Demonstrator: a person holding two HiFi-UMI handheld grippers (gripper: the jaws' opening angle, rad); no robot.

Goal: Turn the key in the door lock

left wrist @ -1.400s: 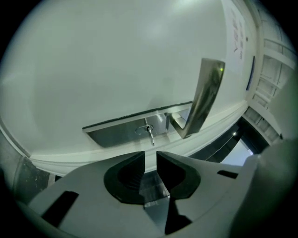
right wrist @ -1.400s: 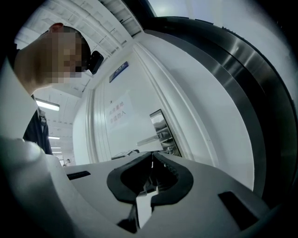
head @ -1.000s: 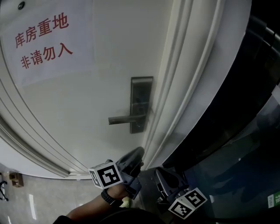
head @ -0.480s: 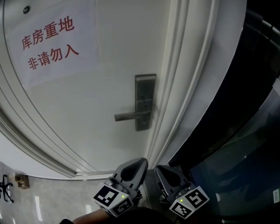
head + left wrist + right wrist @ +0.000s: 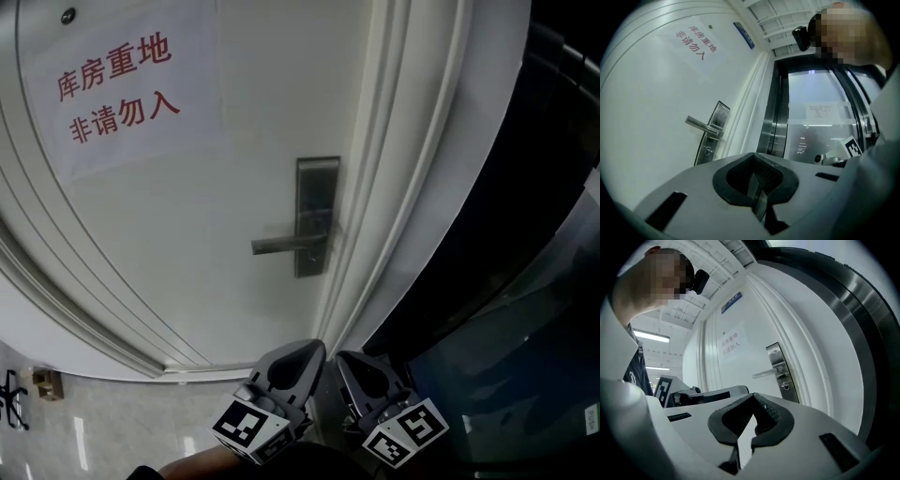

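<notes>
A white door (image 5: 234,187) bearing a paper sign (image 5: 122,84) in red characters fills the scene, with dark glass panels (image 5: 525,281) beside it. The left gripper (image 5: 312,347) and right gripper (image 5: 349,358) are held low and side by side. Their jaws are pressed together on nothing. Both point up towards the lock plate (image 5: 317,216), which lies ahead of and above the jaws, well apart from them. This looks like a carrying pose, since neither tool is near enough to work the lock. The head view shows the lever handle (image 5: 286,246) but blurs the plate's lower part. The gripper views add a round cylinder (image 5: 708,151) below the lever. Whether a key sits in it is too small to tell in any view.
</notes>
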